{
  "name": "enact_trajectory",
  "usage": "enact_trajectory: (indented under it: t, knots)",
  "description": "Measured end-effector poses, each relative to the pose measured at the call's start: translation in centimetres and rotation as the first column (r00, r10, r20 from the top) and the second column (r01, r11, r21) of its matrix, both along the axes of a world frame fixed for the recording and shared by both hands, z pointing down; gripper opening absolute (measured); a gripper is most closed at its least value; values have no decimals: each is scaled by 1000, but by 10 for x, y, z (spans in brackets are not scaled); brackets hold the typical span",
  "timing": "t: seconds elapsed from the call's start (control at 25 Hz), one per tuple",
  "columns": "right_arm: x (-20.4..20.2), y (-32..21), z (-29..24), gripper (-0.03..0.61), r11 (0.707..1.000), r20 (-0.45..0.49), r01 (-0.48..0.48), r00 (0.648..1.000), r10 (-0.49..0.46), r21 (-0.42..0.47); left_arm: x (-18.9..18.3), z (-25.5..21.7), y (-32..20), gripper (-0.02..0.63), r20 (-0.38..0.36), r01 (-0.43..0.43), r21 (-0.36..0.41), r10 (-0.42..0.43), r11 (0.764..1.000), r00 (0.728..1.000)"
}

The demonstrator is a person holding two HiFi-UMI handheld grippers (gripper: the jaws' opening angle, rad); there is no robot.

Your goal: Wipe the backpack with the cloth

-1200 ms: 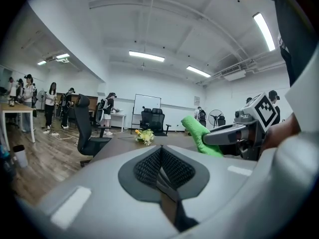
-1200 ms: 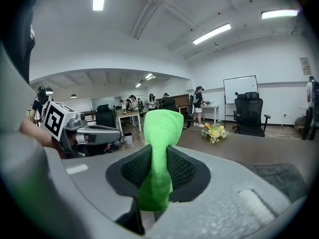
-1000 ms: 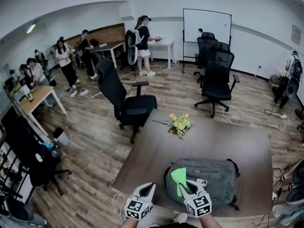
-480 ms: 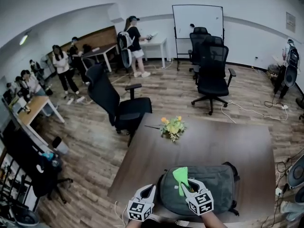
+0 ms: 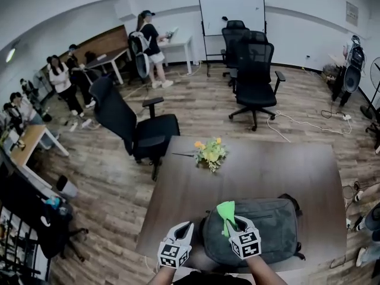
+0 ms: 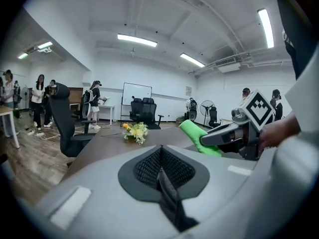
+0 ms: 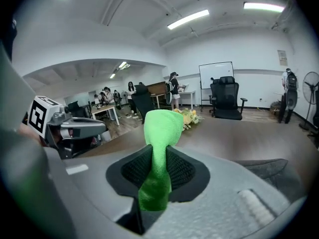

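Observation:
A grey backpack point(image 5: 270, 230) lies flat on the near part of the brown table point(image 5: 267, 165). My right gripper point(image 5: 233, 221) is shut on a bright green cloth point(image 5: 226, 211), which stands up from its jaws over the backpack's left end. In the right gripper view the cloth point(image 7: 159, 133) is pinched between the pads and folds over their tips, with the backpack point(image 7: 271, 171) low at the right. My left gripper point(image 5: 187, 226) hangs just left of the backpack over the table's near edge, shut on nothing. Its pads point(image 6: 160, 158) meet in a line.
A small bunch of yellow flowers point(image 5: 209, 152) lies on the table's far left. A black office chair point(image 5: 133, 123) stands off the far left corner, and more chairs point(image 5: 252, 76) stand behind. Several people stand at desks far left. Cables point(image 5: 297, 126) trail across the floor.
The head view has swung, so the room has slid left and the table fills more of the frame. Both grippers keep about the same places by the backpack, cloth still held.

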State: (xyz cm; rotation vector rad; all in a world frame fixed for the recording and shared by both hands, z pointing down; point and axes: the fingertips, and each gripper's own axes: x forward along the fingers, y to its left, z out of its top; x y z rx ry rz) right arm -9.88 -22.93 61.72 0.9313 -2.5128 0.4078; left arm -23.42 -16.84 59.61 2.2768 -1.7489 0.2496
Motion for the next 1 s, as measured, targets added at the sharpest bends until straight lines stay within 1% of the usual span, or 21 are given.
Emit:
enact_trajectory:
  t: [0.12, 0.24, 0.56, 0.8, 1.0]
  knots:
    - [-6, -9, 18, 86, 998, -55, -50, 997, 49, -25, -12, 7, -7, 18, -2, -18, -16, 18, 1000, 1000]
    - [-16, -15, 33, 86, 995, -95, -81, 993, 75, -60, -22, 14, -14, 18, -10, -36, -32, 36, 999, 999]
    - [-41, -25, 71, 86, 985, -183, -103, 980, 76, -142, -33, 23, -27, 18, -24, -75, -58, 74, 995, 997]
    - [-44, -28, 79, 86, 986, -234, -101, 970, 69, -129, -34, 26, -31, 18, -23, -87, -67, 86, 994, 996]
    - [-30, -35, 79, 86, 987, -281, -117, 956, 82, -109, -23, 31, -32, 18, -31, -97, -74, 95, 993, 995]
